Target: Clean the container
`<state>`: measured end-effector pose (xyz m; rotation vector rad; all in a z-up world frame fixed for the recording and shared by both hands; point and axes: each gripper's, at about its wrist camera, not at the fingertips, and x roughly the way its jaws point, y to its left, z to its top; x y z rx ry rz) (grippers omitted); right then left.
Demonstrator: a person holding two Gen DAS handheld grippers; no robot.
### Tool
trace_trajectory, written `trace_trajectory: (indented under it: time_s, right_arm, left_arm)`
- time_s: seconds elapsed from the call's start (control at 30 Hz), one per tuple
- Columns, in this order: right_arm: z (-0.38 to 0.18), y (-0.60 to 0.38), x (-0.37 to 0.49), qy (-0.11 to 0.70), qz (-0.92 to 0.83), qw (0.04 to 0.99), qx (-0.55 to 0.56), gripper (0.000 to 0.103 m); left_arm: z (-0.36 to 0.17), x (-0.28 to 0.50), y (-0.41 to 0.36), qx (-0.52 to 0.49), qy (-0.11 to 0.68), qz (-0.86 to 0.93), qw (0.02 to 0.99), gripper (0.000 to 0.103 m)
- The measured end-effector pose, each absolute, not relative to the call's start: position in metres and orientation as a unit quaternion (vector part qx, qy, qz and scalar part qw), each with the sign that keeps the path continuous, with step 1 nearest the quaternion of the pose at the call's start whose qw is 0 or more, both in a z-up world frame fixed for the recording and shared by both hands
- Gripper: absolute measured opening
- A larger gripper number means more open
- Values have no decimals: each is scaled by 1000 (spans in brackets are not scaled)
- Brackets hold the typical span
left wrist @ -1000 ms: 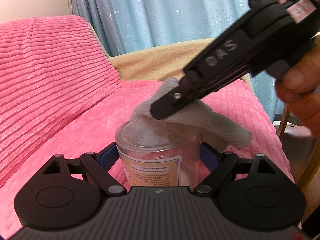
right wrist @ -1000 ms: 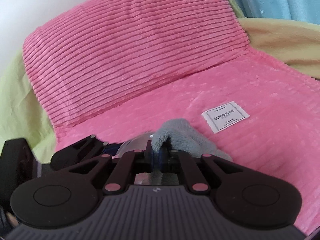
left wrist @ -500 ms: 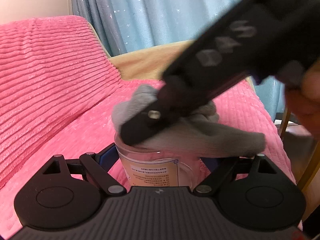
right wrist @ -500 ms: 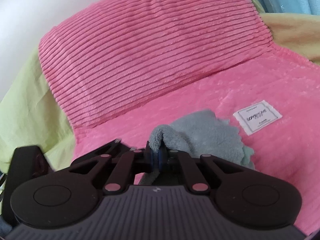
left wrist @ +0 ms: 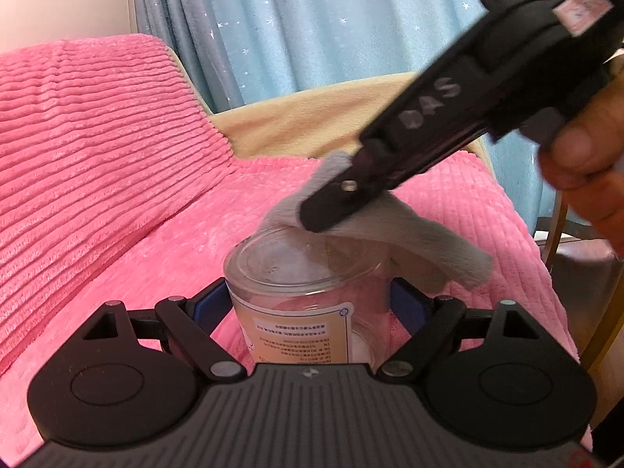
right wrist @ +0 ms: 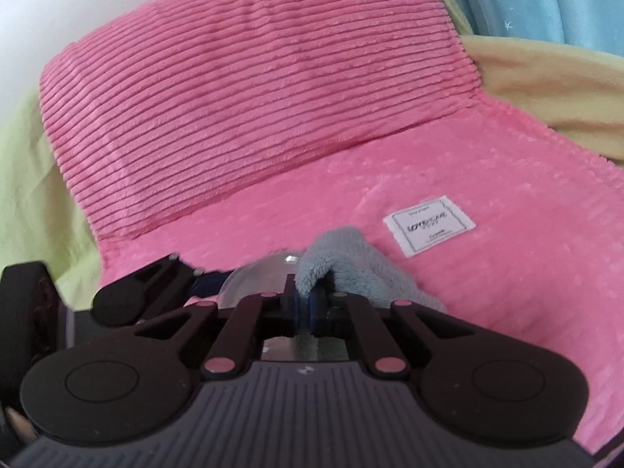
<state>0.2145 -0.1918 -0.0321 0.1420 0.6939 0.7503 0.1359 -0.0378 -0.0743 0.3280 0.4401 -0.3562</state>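
Container [left wrist: 308, 296], a clear plastic jar with a printed label, stands low in the middle of the left wrist frame, between the two blue pads of the left claw [left wrist: 308, 304]. The pads press on its sides, so this claw is closed on the jar. The right claw [left wrist: 331, 214] comes in from the upper right of the same frame, held by a hand [left wrist: 585, 179]. Its fingers are pressed together on a grey cloth [left wrist: 409, 234], and the cloth lies on the far rim of the jar top and hangs down on the right side. In the right wrist frame the cloth [right wrist: 351, 269] is folded over the closed pads of the right claw [right wrist: 308, 304]. Under all this lies a pink ribbed blanket [left wrist: 117, 179] with a white tag [right wrist: 429, 226], and a blue curtain [left wrist: 312, 27] fills the upper part of the left wrist frame
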Motion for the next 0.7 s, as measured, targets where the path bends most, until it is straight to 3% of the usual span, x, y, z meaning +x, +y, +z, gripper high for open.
trace_trajectory:
  time_s: [0.7]
  right_arm:
    - [-42, -167, 229, 310, 384, 862, 118, 2]
  left_arm:
    - [-76, 143, -17, 156, 217, -184, 946, 87]
